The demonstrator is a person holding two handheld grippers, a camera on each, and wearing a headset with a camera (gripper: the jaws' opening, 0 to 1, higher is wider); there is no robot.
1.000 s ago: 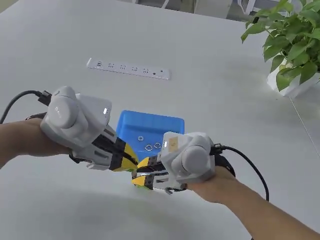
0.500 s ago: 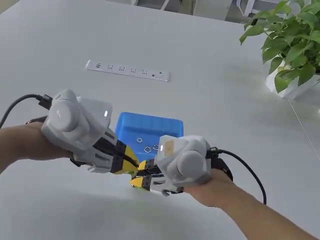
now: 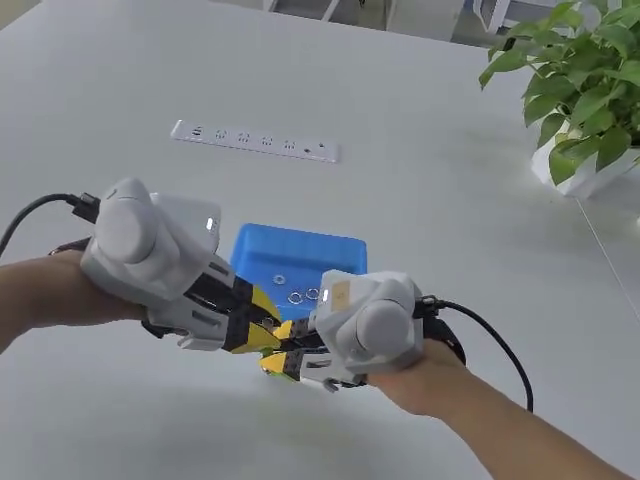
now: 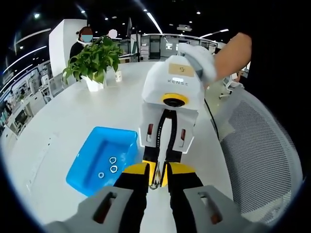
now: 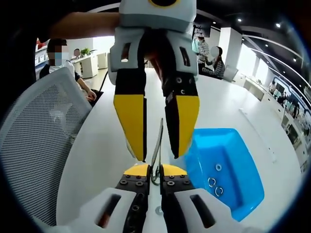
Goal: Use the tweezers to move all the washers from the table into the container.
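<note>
Tweezers [image 5: 158,141] stand now between both pairs of jaws. During the last second the left gripper [image 4: 156,171] has come closer to the right gripper [image 5: 155,170], and their yellow tips almost meet, nose to nose. I judge that the tool is being passed over or set straight in the grip, so no washer is travelling at this moment.

The right jaws are pressed together on the thin metal of the tweezers. The left jaws stand a little apart, one on each side of the blade, and I do not see them touch it.

Just beside the two grippers is the blue container [image 3: 300,238]. Three washers [image 3: 295,297] lie on its floor, well apart from the jaws and from the tool. I cannot say whether more washers wait on the table [image 3: 450,200]. Farther out are a power strip [image 3: 255,140] and a potted plant [image 3: 580,70].
</note>
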